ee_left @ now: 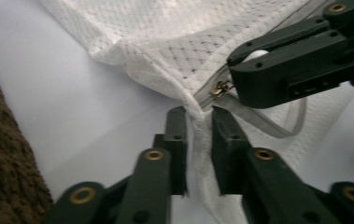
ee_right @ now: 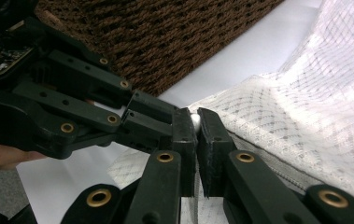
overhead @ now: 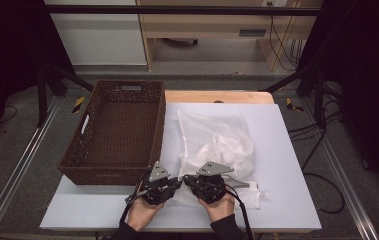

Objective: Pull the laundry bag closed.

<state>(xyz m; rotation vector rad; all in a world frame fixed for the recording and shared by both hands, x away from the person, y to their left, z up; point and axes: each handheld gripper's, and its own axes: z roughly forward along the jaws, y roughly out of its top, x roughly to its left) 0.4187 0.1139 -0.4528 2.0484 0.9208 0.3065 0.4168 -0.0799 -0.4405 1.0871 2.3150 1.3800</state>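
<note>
A white mesh laundry bag lies on the white tabletop, with something white bundled inside it. Both grippers meet at the bag's near left corner. My left gripper comes in from the left. In the left gripper view its jaws pinch a fold of the bag's corner. My right gripper faces it from the right, shut on the bag's edge right beside the brass zipper pull. The two sets of fingertips nearly touch.
A brown woven basket stands on the left of the table, its right wall close to both grippers. A grey strap loop hangs from the bag's corner. Open tabletop lies to the right of the bag and along the near edge.
</note>
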